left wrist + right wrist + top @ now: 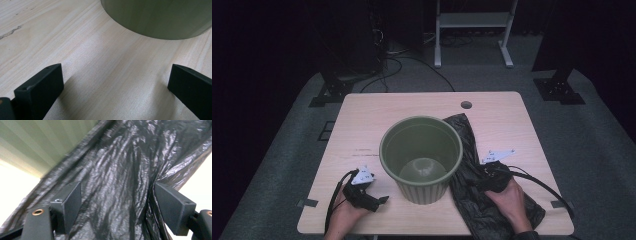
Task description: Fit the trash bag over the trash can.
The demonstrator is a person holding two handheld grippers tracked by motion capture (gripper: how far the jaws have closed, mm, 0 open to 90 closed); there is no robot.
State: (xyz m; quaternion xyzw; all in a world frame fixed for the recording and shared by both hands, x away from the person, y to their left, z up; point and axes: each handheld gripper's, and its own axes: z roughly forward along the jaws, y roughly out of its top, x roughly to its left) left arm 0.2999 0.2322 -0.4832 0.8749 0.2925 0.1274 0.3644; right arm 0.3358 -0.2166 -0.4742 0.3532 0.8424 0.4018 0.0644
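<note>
At the near left of the wooden desk (492,107), the left gripper (379,201) rests low in a person's hand with its jaws spread wide over bare wood, pointed at the base of a green ribbed bin (421,150) standing upright at the desk's centre. To the right, a crumpled black plastic bag (477,195) lies flat against the bin's side, and the right gripper (117,202) sits over it, jaws open, with folds of the bag between them.
</note>
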